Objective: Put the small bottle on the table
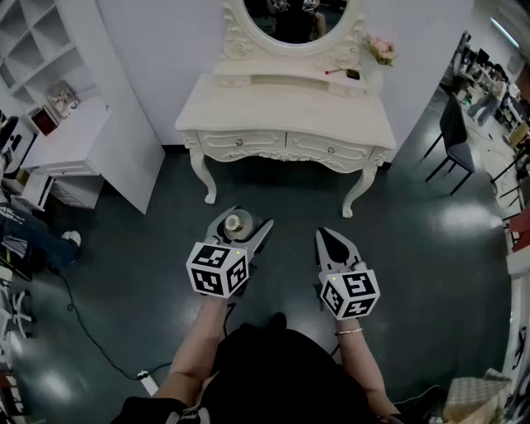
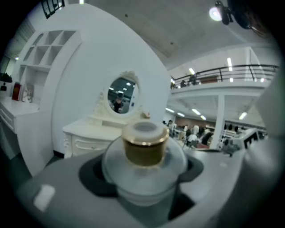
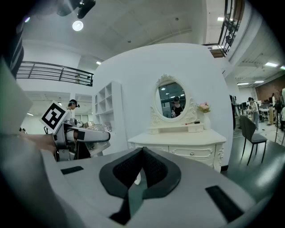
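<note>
The small bottle (image 1: 235,222) is clear glass with a gold cap. My left gripper (image 1: 241,228) is shut on it and holds it upright in the air over the dark floor. In the left gripper view the small bottle (image 2: 144,147) fills the middle, with the jaws pressed on both its sides. My right gripper (image 1: 331,241) hangs beside it, shut, with nothing held; its dark pads (image 3: 153,167) meet at the tip. The white dressing table (image 1: 281,112) stands ahead of both grippers, a step away, and its top is mostly bare. It also shows as the dressing table (image 3: 178,136) in the right gripper view.
An oval mirror (image 1: 290,21) and pink flowers (image 1: 381,48) stand at the back of the table, with small items on its raised shelf (image 1: 348,74). White shelving (image 1: 50,108) is to the left, a dark chair (image 1: 455,137) to the right, and a cable (image 1: 83,323) lies on the floor.
</note>
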Action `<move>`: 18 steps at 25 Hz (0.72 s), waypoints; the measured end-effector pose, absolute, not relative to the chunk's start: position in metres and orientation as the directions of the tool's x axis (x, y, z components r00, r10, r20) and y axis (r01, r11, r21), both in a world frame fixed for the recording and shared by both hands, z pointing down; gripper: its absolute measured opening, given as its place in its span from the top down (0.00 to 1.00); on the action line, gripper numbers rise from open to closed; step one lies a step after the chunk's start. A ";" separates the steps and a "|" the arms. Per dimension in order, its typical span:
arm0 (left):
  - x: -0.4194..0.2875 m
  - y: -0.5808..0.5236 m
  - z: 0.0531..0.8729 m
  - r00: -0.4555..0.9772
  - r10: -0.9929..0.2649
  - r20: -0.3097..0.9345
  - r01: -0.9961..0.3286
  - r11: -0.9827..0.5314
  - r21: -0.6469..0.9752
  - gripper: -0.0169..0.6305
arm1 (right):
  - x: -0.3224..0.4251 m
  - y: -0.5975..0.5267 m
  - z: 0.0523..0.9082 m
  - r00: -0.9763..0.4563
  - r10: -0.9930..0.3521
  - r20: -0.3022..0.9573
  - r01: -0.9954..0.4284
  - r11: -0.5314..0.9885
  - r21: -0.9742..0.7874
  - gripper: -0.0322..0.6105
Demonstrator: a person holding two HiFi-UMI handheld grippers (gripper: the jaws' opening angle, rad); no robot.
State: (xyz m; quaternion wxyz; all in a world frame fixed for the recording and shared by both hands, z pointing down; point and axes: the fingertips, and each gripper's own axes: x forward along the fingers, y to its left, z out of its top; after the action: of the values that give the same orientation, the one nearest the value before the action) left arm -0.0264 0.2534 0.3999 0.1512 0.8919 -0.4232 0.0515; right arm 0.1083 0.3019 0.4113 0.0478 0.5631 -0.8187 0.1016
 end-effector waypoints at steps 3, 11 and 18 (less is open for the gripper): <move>-0.023 0.259 0.407 0.635 -0.734 0.241 -0.772 -0.594 0.226 0.45 | 0.109 0.308 0.416 -0.370 -0.908 0.198 -0.928 0.352 -0.121 0.94; -0.024 0.262 0.411 0.614 -0.746 0.256 -0.789 -0.575 0.218 0.45 | 0.106 0.307 0.420 -0.397 -0.897 0.194 -0.916 0.376 -0.138 0.94; -0.029 0.262 0.414 0.583 -0.767 0.267 -0.812 -0.543 0.213 0.45 | 0.100 0.304 0.427 -0.438 -0.876 0.202 -0.898 0.414 -0.153 0.94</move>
State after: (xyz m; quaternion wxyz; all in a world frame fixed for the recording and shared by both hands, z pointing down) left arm -0.0291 0.2621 0.4142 0.1583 0.8755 -0.4510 0.0710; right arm 0.1005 0.3042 0.4266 0.0452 0.5282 -0.8395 0.1193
